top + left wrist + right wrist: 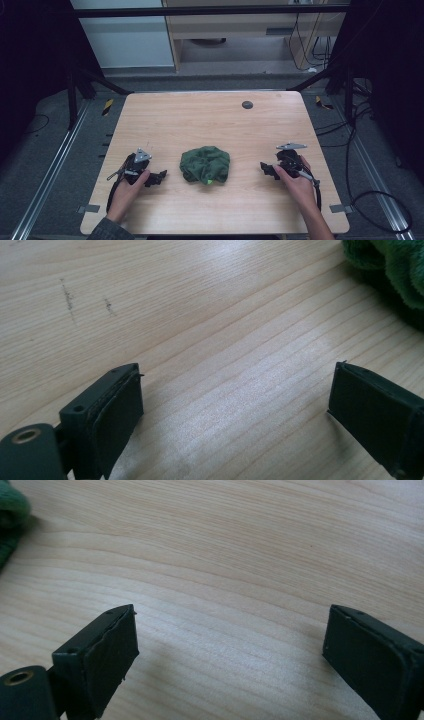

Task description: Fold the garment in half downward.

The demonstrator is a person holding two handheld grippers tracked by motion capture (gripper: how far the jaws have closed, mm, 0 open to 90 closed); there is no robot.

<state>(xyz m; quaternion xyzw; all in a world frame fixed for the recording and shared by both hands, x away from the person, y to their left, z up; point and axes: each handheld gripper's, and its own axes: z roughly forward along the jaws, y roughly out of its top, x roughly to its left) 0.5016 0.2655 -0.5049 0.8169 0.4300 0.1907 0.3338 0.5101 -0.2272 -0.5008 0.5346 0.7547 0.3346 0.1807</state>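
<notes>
Bare wooden table (210, 120) all around, only the crumpled green cloth (205, 164) between both grippers

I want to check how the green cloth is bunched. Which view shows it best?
The high view: the whole cloth lies crumpled mid-table between the two tongs. The left gripper view catches just an edge of it at top right; the right gripper view, a sliver at top left.

Left black two-jaw gripper (159, 177) wears a grey three-cornered plate (142, 155) on top, a dark cable trailing behind. Right black gripper (264, 168) has its own grey plate (291, 146). Close in, flat rubbery black pads (117, 415), small screw holes, a brass-ringed hole (26, 435). Grey-green sleeve cuff (107, 231) at left.
</notes>
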